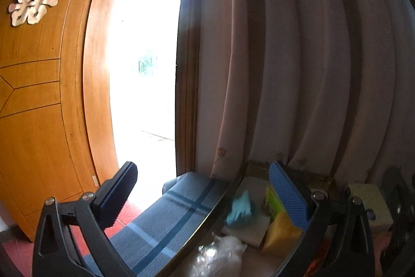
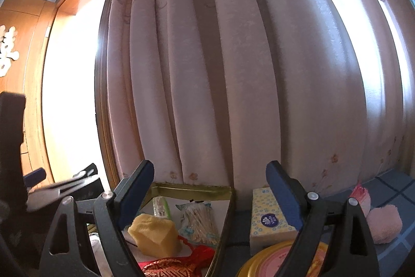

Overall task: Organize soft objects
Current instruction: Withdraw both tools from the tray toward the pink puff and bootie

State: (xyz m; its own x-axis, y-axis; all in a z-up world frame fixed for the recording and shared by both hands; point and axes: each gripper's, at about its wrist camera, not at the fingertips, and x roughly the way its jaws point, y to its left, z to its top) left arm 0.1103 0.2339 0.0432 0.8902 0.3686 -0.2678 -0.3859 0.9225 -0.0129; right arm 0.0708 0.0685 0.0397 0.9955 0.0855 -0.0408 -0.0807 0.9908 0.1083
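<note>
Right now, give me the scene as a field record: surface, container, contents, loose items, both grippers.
surface: blue plaid cloth
container: gold-rimmed box, open, in front of the curtain
contents: yellow sponge, cotton swab pack, red pouch, light blue cloth
loose items: tissue pack and pink pompom, right of the box
left gripper: open, empty
right gripper: open, empty, above the box
</note>
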